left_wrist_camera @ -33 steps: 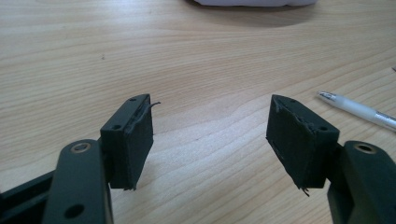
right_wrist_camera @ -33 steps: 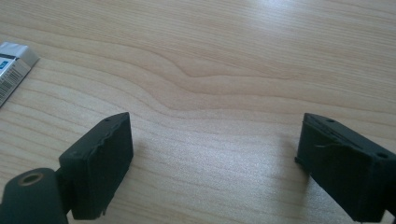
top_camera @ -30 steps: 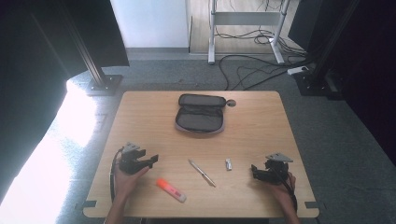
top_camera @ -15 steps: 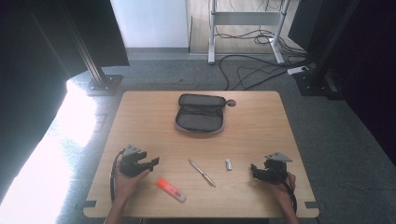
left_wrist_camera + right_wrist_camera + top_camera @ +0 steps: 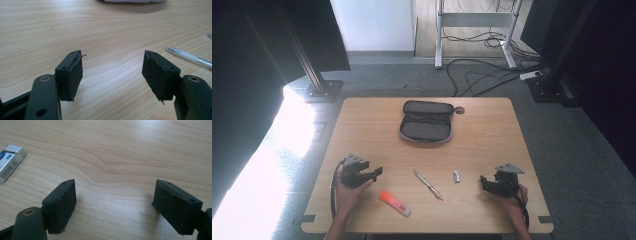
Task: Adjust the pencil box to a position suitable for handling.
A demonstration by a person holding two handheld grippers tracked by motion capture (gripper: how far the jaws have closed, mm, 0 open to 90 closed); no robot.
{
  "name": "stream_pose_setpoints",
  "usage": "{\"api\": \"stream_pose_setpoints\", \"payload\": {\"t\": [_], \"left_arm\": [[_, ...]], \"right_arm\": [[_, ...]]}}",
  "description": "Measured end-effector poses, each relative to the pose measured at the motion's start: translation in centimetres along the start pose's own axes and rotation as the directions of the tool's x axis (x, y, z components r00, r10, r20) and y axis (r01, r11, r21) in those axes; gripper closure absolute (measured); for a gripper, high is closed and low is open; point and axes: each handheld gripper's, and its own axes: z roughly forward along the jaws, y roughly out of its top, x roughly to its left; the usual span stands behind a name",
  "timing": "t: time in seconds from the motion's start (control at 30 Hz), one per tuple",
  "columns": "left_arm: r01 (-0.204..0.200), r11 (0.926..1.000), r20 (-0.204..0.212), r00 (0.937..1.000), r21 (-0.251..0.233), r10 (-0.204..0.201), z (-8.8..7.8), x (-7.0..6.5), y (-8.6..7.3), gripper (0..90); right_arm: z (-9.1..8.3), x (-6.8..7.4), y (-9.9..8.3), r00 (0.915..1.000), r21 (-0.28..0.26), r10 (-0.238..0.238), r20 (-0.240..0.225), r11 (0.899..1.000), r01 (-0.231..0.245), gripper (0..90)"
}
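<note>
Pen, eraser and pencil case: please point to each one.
pen point(image 5: 428, 185), high view, middle of barrel
eraser point(image 5: 10, 162), right gripper view, its paper sleeve
pencil case point(image 5: 427, 129), high view, open inside

The left tool point(image 5: 373, 172) has edged slightly nearer the table's near edge.

Lighting: strong daylight glare on floor point(image 5: 257, 165) at left, washed out; table point(image 5: 362, 120) evenly lit; dark side margins. Gripper views sharp, soft shadows.

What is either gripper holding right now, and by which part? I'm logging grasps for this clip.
Nothing is held. The left gripper and right gripper both stand open over bare table, apart from the pen and eraser.
</note>
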Motion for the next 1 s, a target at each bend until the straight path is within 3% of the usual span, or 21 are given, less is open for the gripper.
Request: {"api": "stream_pose_setpoints", "payload": {"t": [0.5, 0.7, 0.8, 0.87, 1.0], "left_arm": [[-0.003, 0.9999, 0.018, 0.9998, -0.011, 0.004, 0.4, 0.1, 0.6, 33.9], [0.039, 0.9974, 0.033, 0.9988, -0.061, -0.037, -0.1, 0.6, 1.7, 34.2], [0.051, 0.9972, 0.024, 0.9985, -0.054, -0.050, 0.2, 0.7, 1.7, 34.3], [0.057, 0.9970, 0.039, 0.9977, -0.052, -0.055, 0.3, 0.6, 1.8, 34.3], [0.021, 0.9979, 0.035, 0.9992, -0.062, -0.019, 0.1, 0.0, 3.0, 33.7]], "right_arm": [[0.1, 0.1, 0.2, 0.9999, -0.009, 0.014, 0.002, 1.000, -0.014, 22.4], [-0.3, 0.3, 0.8, 0.9996, -0.045, 0.014, -0.023, 0.999, -0.015, 22.6], [-0.7, 0.5, 1.0, 0.9992, -0.063, 0.007, -0.039, 0.998, -0.010, 21.9], [-1.0, 0.6, 1.1, 0.9989, -0.073, 0.008, -0.047, 0.997, -0.012, 21.9], [-1.2, 0.6, 1.4, 0.9985, -0.080, 0.021, -0.051, 0.996, -0.025, 21.8]]}}
